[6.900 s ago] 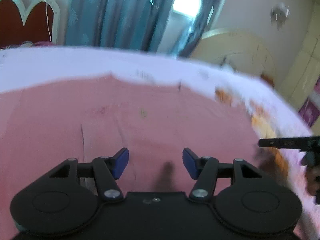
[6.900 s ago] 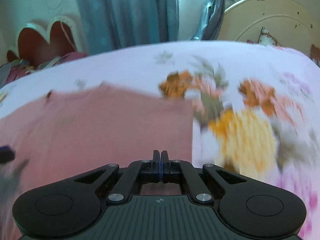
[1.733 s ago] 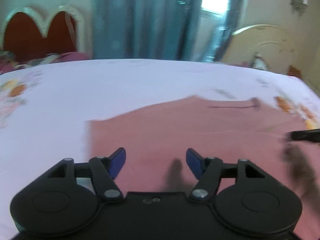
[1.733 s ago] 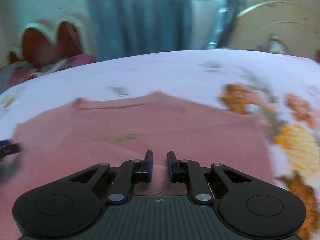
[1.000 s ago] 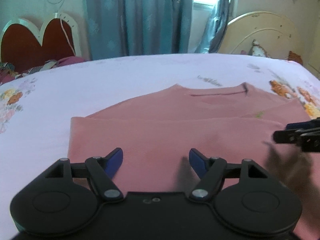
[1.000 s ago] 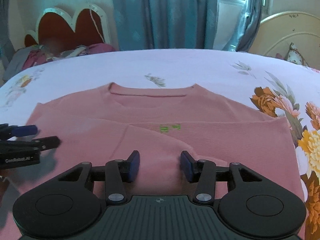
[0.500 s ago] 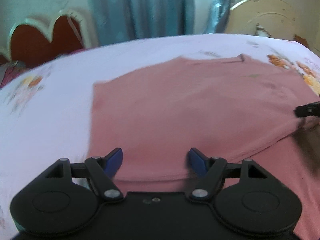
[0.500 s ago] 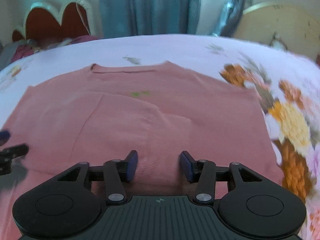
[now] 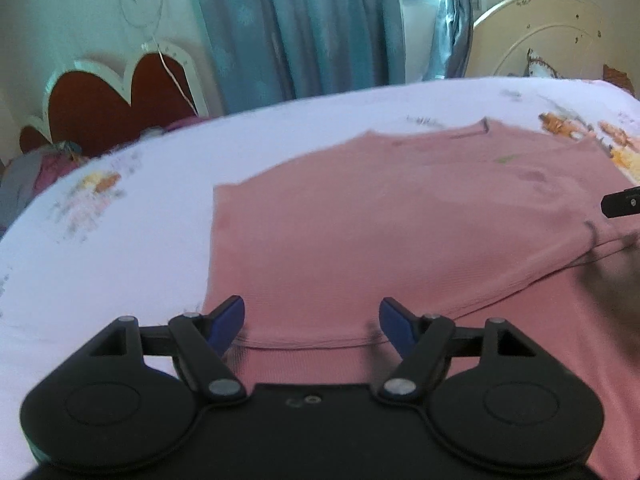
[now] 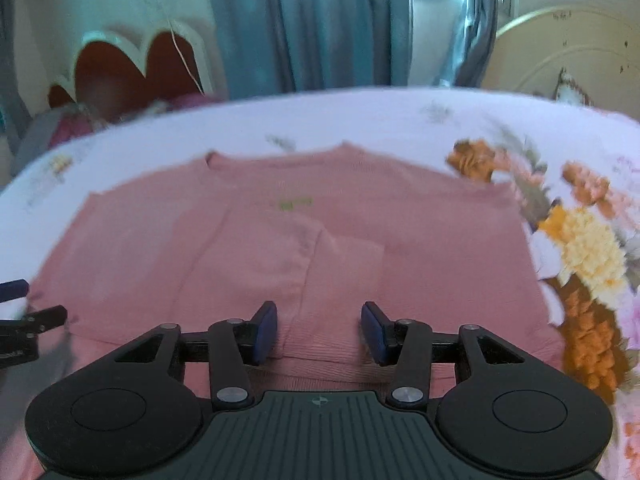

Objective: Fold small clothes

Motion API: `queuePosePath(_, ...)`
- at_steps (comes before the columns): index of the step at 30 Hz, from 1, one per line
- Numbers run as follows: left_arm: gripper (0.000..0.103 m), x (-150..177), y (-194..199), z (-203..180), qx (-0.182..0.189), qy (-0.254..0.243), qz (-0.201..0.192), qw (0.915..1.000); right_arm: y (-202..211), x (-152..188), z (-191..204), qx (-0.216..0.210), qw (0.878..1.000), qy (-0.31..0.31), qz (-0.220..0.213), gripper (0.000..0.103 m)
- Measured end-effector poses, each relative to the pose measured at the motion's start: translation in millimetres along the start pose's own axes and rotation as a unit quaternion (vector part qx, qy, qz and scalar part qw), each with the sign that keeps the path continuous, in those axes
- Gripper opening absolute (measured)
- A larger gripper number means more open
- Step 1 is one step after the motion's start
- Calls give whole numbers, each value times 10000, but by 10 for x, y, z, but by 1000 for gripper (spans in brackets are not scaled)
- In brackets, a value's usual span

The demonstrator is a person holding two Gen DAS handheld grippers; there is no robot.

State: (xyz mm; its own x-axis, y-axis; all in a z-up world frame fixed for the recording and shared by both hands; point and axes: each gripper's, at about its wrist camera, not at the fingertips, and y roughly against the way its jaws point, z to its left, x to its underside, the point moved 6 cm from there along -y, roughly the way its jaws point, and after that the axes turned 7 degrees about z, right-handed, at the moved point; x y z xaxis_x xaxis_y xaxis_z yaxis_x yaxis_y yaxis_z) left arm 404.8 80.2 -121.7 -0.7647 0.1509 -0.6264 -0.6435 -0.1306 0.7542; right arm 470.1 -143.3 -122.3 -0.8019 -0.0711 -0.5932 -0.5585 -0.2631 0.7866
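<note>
A pink knit sweater (image 10: 288, 248) lies flat on the bed, filling the middle of both wrist views, its round ribbed neckline toward the top of the frame and a small green mark just below the collar. Its sleeves are folded in across the body — in the right wrist view their edges meet in a soft vertical seam near the centre, and a folded lower edge runs as a shallow curve across the bottom. The fabric looks fine-ribbed and matte, with only faint creases. The left tongs (image 9: 312, 320) sit at the bottom centre of the left wrist view, blue-padded tips well apart with nothing between them, hovering over the sweater's lower left corner, where the hem line curves between the two tips. The right tongs (image 10: 319, 332) sit at the bottom centre of the right wrist view, their blue pads apart by a narrower gap and empty, above the folded lower edge of the sweater. The bedsheet (image 10: 400, 120) is pale lilac and smooth, printed with large orange and yellow flowers at the right of the frame. Behind the bed hang teal curtains (image 10: 312, 24) in long folds, and a scalloped headboard (image 9: 112, 96) with a white rim and dark red panel stands at the upper left.
</note>
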Motion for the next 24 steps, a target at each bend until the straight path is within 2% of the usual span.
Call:
queuePosePath(8,74,25,441,-302,-201,-167,-199,9995,604,105,-223,-184,9993,-67,-311,46)
queuePosePath(14,75,230,670,-468,-364,-238,-149,9989,1057,417,-519,-231,9987,-204,-410,46)
queuePosePath(19,76,600,867,-406,-388,-73,15,9992,1287,905,-795,-176,9995,-227,-163,46)
queuePosePath(24,76,1252,1031,-47,-454,462,265,9975,1413,1499,-1085,-153,9985,-493,201,46)
